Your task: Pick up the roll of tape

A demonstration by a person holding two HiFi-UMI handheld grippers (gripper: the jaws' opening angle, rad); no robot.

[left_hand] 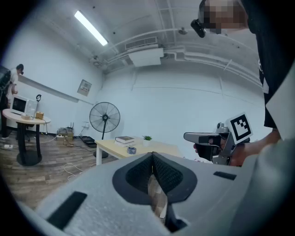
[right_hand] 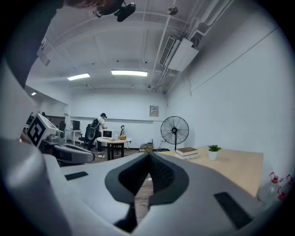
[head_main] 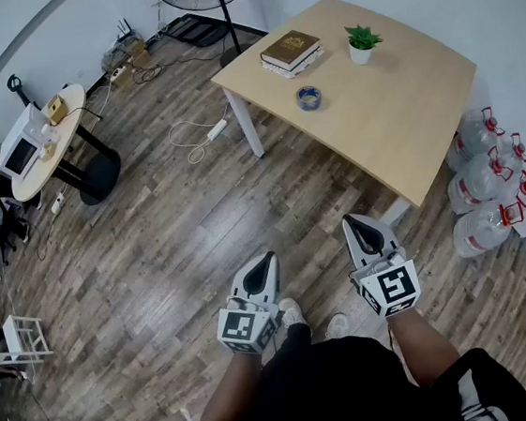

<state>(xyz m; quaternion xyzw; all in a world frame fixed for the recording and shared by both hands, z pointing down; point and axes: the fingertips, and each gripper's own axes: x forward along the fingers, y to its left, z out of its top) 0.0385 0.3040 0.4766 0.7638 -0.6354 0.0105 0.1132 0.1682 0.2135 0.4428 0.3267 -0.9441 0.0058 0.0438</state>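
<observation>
The roll of tape (head_main: 309, 98) was seen lying flat on the table (head_main: 403, 113). It lay near the table's left edge, just in front of the stack of books (head_main: 290, 51) and somewhat apart from the small potted plant (head_main: 361, 43). Nothing was stacked on it or pressed against it, so it could probably be approached freely from above or from the side.

Both grippers were held well short of the table, over the wooden floor, and were aimed roughly towards it. The left gripper (head_main: 267, 259) was shown with its jaws brought together at the tips and nothing gripped between them; only floor could be seen through the slit behind the pads. The right gripper (head_main: 359, 224) was likewise fully closed and empty.

This was judged to be a carrying posture, adopted because the table had not yet been reached. The jaws would need to be parted before the tape could be taken.
</observation>
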